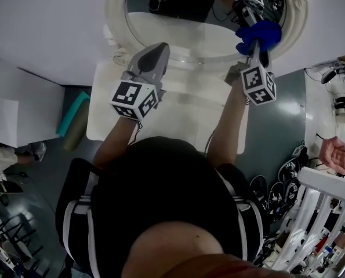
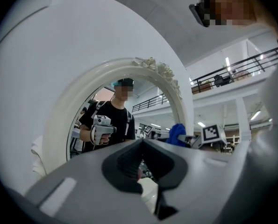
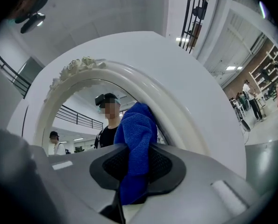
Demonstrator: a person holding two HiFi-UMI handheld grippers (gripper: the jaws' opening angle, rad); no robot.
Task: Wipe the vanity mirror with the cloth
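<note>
Closest to the lens is the person's black-shirted torso [image 1: 160,196], with both forearms reaching forward over the white worktop [image 1: 178,114] toward the vanity mirror [image 1: 160,25], which stands at its far edge. The right hand-held gripper [image 1: 256,44] is clenched on the blue cloth [image 1: 259,35]. A fold is pinched between the pads and the rest bunches out past the tips, so fabric rather than hard jaw meets the surface. The cloth sits at the lower right of the glass, beside the white frame [image 1: 117,22]. Its reflection lies right against it, which suggests it is touching or nearly so, though actual contact cannot be told. The left hand-held gripper [image 1: 155,54] has its jaws closed on nothing and is raised before the frame's lower left. It seems parked clear of the wiping side, perhaps ready to steady the mirror.
</note>
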